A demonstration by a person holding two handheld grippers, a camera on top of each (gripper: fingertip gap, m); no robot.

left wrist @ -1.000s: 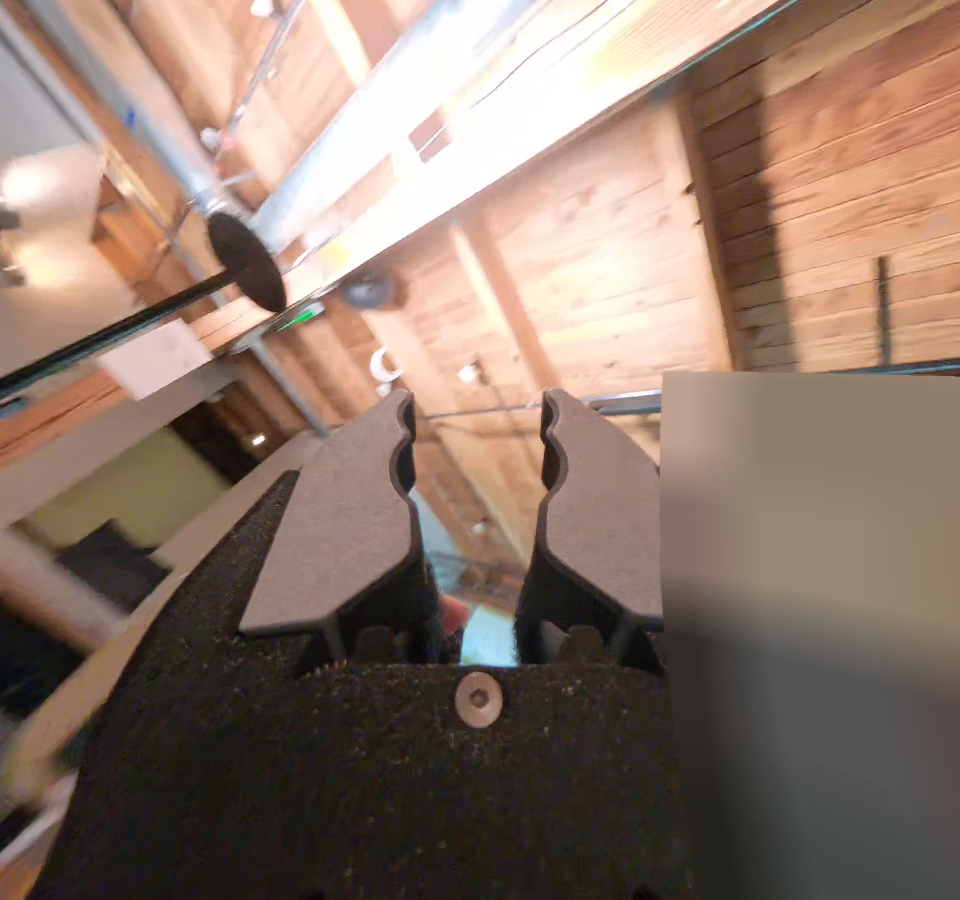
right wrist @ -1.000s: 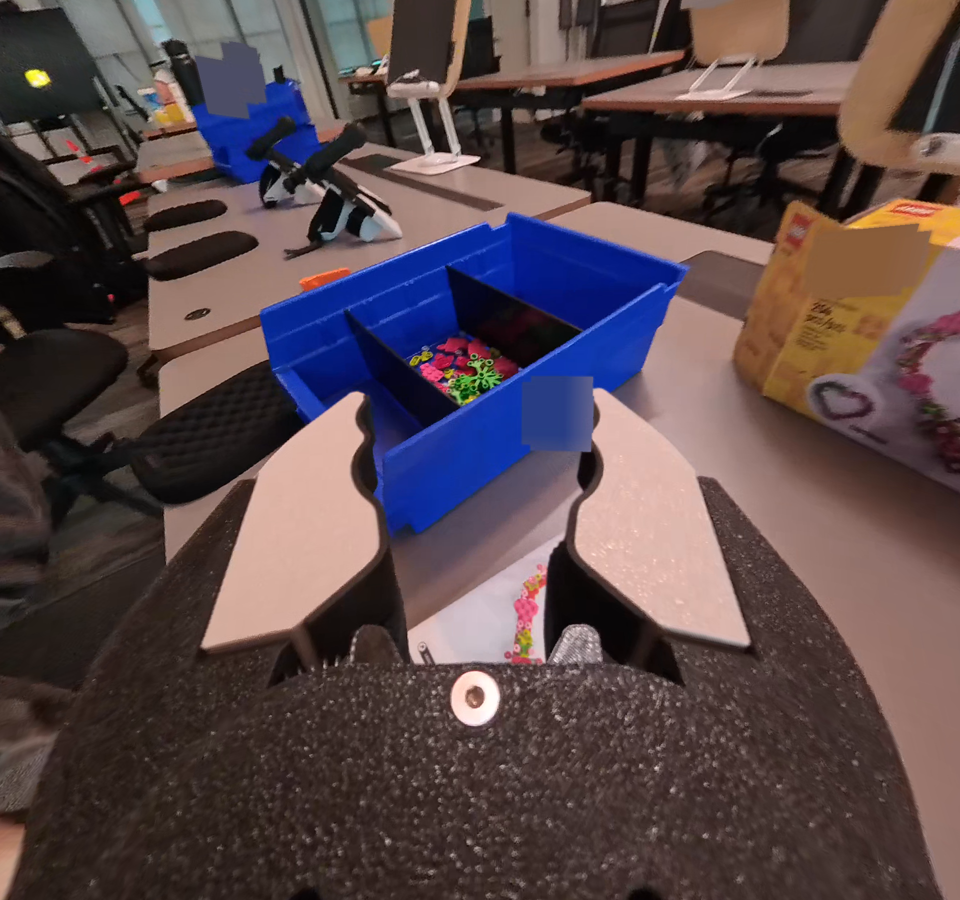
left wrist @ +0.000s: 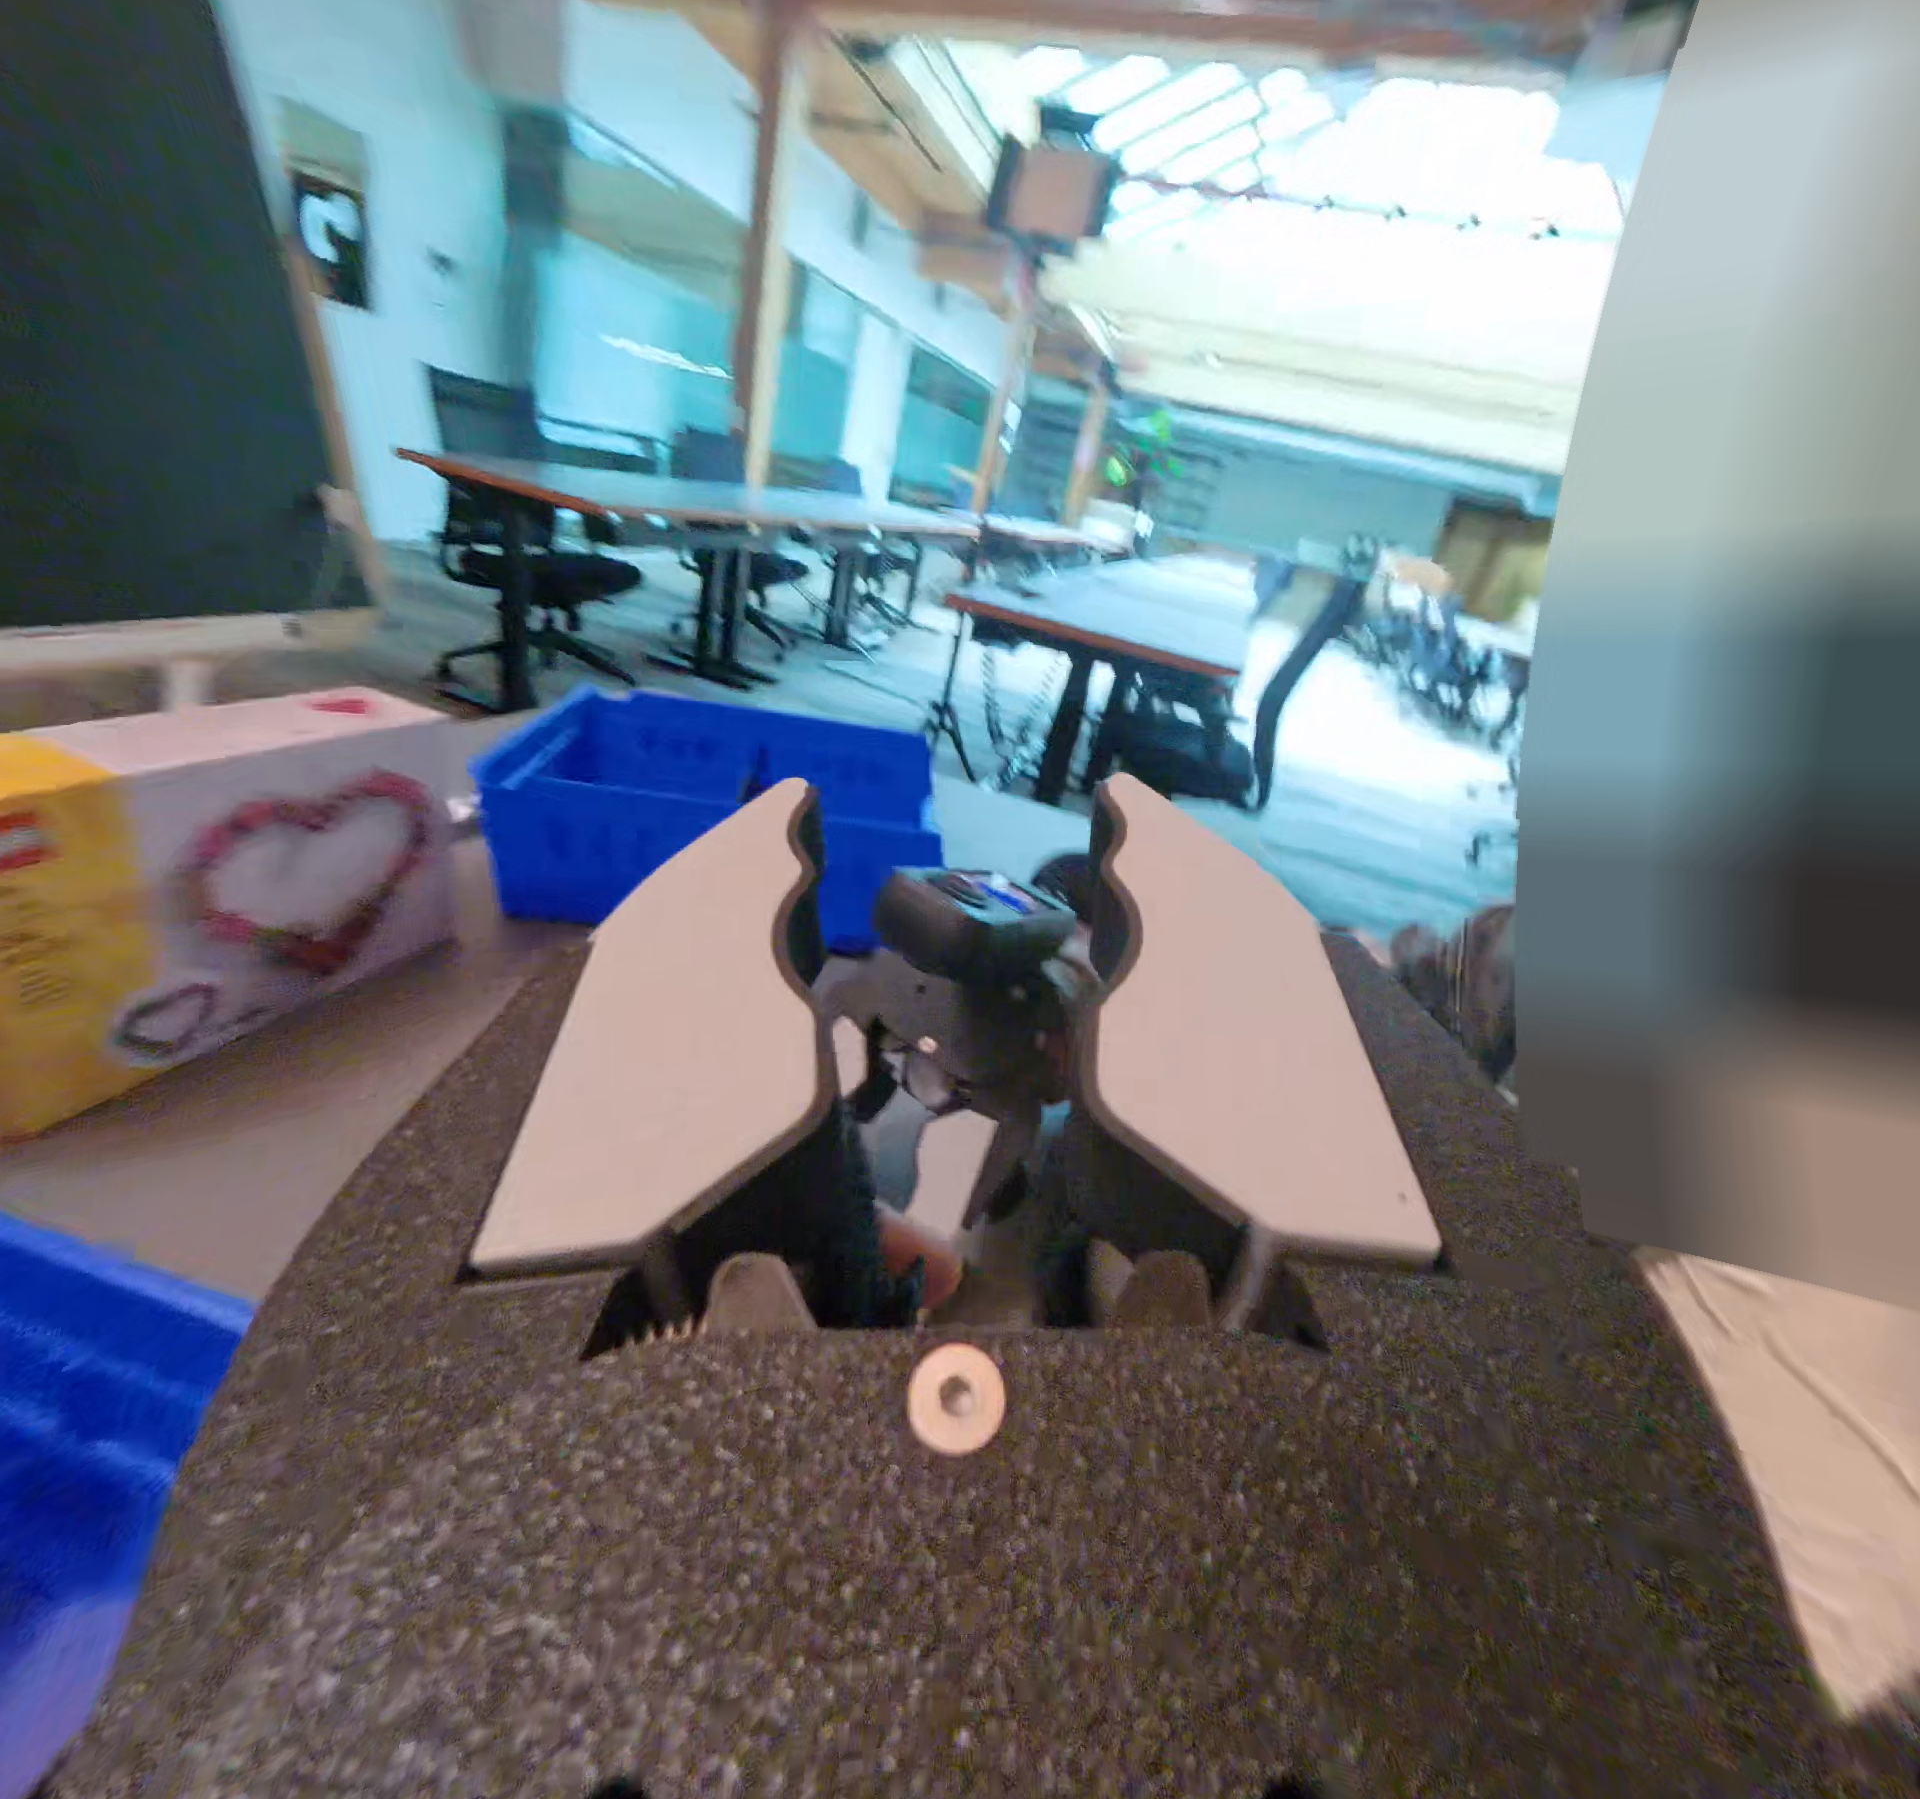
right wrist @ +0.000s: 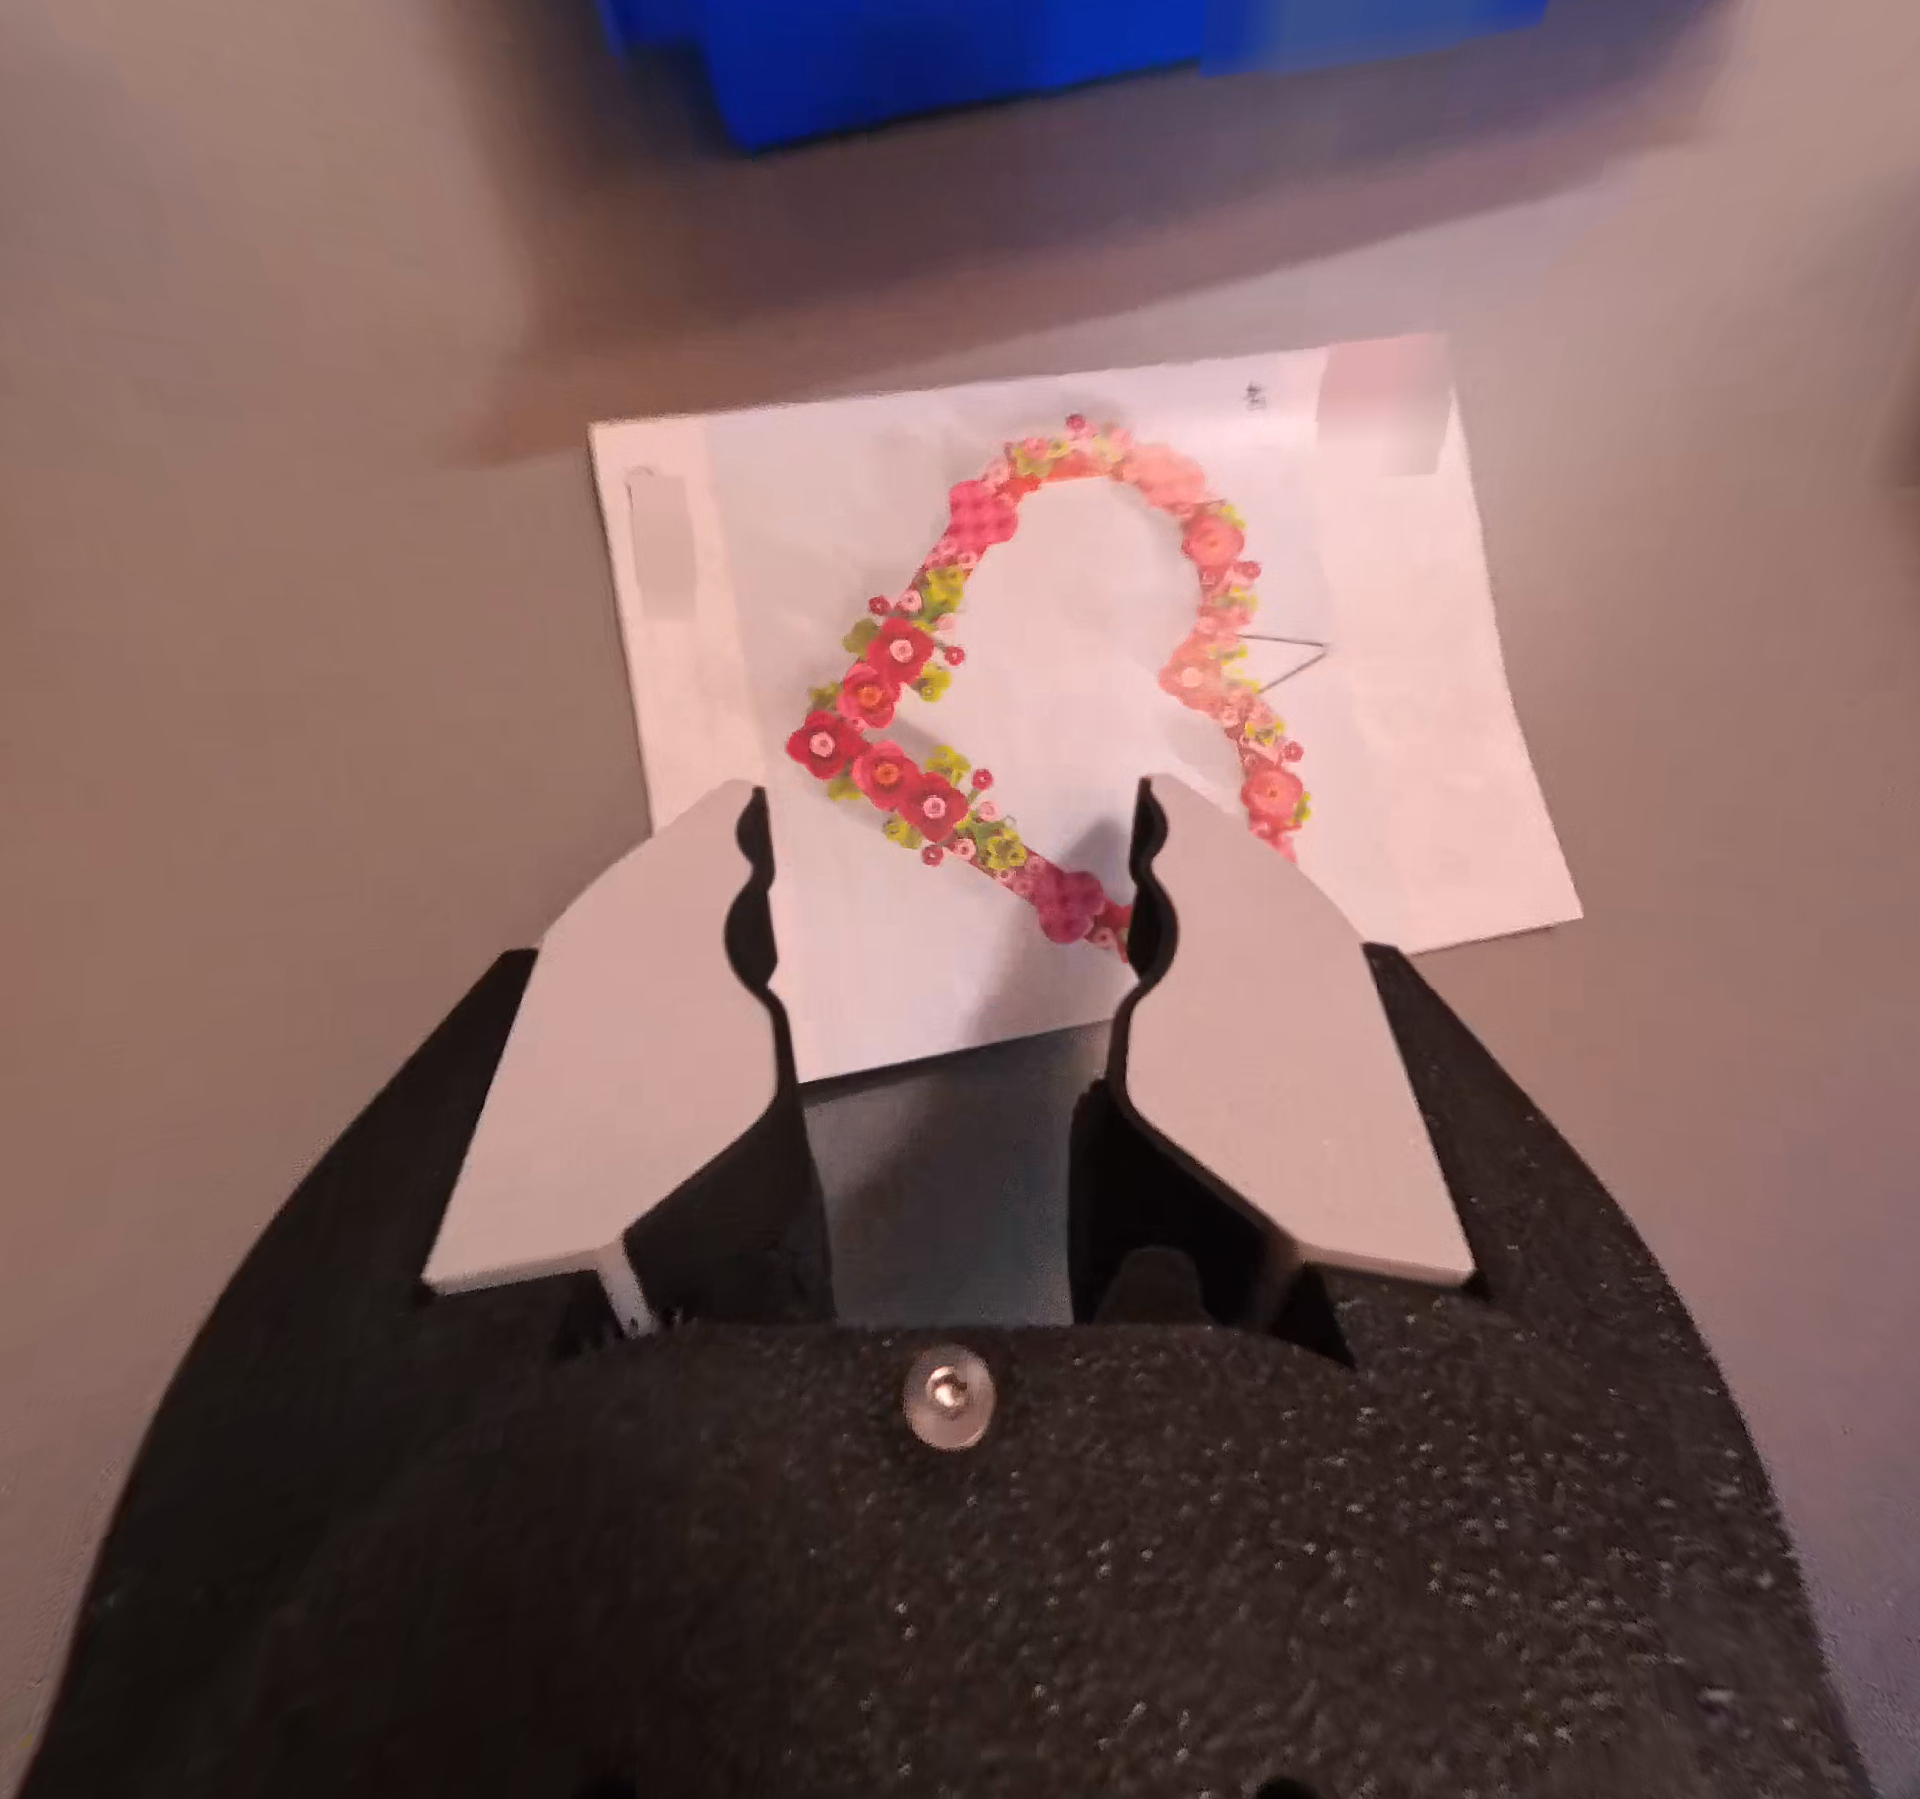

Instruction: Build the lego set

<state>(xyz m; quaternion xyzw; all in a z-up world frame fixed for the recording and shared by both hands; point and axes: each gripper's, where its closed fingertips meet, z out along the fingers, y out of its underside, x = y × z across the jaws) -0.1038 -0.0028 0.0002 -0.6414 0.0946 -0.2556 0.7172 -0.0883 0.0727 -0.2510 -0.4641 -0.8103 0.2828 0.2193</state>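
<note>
Presently the right claw (right wrist: pixel 951 876) is spread, empty, above the near edge of the instruction sheet (right wrist: pixel 1049 710) lying flat on the bench (right wrist: pixel 291 606). The left claw (left wrist: pixel 954 892) is likewise parted, holding nothing. Beyond stand the blue parts bin (left wrist: pixel 665 804) and, to the left, the set's box (left wrist: pixel 208 876). Risk: flat paper offers no edge, so closing fingers may crease or skid it.

Beyond our grey table (left wrist: pixel 260 1157) we see long desks (left wrist: pixel 707 502), black office chairs (left wrist: pixel 540 575) and wooden ceiling beams (left wrist: pixel 769 191).
</note>
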